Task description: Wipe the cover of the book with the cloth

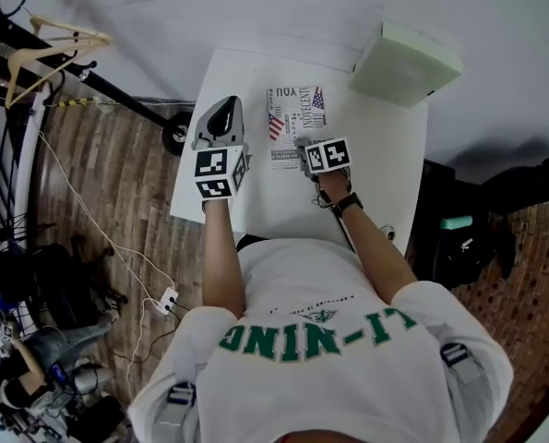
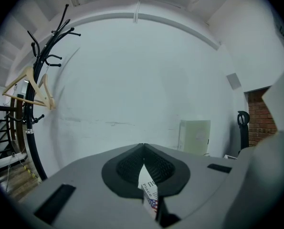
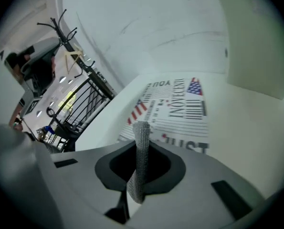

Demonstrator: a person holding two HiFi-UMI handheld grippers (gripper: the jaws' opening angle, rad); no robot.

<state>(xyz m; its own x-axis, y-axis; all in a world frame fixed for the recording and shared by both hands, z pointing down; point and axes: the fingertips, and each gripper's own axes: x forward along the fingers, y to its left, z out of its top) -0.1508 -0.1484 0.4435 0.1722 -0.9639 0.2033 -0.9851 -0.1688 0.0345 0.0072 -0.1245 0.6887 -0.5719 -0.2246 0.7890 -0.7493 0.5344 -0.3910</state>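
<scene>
The book (image 1: 297, 118) lies flat on the white table (image 1: 385, 173), its white cover printed with black words and flags. My right gripper (image 1: 303, 142) hovers at the book's near edge, shut on a strip of grey cloth (image 3: 142, 147) that stands up from its jaws just short of the cover (image 3: 180, 104). My left gripper (image 1: 228, 101) is to the left of the book and points at the wall. Its tips (image 2: 142, 146) meet, and a sliver of the printed cover (image 2: 150, 191) shows in the gap behind them.
A pale green box (image 1: 405, 63) sits at the table's far right corner, also in the left gripper view (image 2: 195, 136). A black coat rack with a wooden hanger (image 1: 57, 49) stands left of the table. Cables lie on the wooden floor, and dark bags (image 1: 477, 238) sit to the right.
</scene>
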